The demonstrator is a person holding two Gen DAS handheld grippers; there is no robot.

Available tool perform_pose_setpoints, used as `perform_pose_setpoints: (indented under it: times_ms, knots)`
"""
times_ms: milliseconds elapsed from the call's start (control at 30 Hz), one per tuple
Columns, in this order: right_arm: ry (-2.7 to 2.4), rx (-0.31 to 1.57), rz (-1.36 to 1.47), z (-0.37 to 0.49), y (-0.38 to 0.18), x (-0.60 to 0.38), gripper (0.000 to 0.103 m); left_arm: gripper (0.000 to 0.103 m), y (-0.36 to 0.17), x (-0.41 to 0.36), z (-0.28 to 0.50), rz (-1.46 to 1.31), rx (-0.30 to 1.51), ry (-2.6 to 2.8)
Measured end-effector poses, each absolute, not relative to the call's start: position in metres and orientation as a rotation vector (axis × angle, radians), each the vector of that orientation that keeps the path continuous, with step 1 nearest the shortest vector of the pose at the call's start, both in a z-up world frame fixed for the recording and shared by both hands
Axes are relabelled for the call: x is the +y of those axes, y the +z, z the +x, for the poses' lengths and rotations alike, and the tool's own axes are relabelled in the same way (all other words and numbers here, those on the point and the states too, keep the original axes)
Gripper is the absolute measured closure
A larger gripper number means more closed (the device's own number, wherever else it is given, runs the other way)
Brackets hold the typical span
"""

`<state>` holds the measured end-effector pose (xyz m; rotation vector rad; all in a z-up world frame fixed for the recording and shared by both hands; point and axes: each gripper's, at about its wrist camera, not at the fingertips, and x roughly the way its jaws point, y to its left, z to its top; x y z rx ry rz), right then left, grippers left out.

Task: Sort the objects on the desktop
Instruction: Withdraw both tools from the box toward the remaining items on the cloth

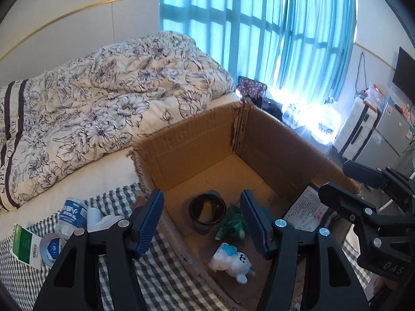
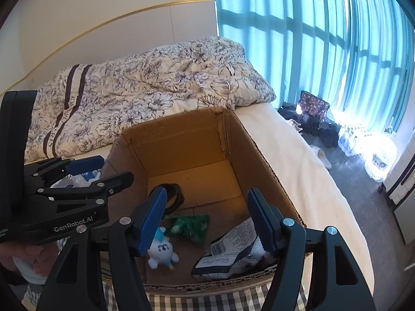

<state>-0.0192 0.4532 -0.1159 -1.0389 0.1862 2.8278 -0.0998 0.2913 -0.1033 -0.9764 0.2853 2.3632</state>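
At lower left of the left wrist view, a crushed clear plastic water bottle with a blue label (image 1: 69, 217) lies on the checked cloth beside a roll of clear tape (image 1: 52, 248), outside the brown cardboard box (image 1: 272, 140); the bottle looks light, springy and slick, best pinched across its dented middle. The left tongs (image 1: 205, 226) stand wide, holding nothing, over the box's near wall. At right, the right tongs (image 2: 207, 223) gape equally empty above a black-and-white printed packet (image 2: 230, 248) on the box floor
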Motion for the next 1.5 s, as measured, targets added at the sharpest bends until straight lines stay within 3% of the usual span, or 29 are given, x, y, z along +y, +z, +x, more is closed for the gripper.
perform_pose_setpoints:
  times_ms: [933, 1133, 1500]
  knots:
    - [2.915, 0.050, -0.757, 0.049, -0.031, 0.379, 0.039, 0.038, -0.019, 0.194, -0.032, -0.730, 0.144, 2.497]
    - [2.938, 0.005, -0.653, 0.067, -0.013, 0.357, 0.031, 0.032, -0.011, 0.166, -0.019, -0.692, 0.117, 2.542]
    - [2.989, 0.007, -0.625, 0.078, -0.007, 0.326, 0.015, 0.009, -0.006, 0.108, -0.015, -0.676, 0.034, 2.641]
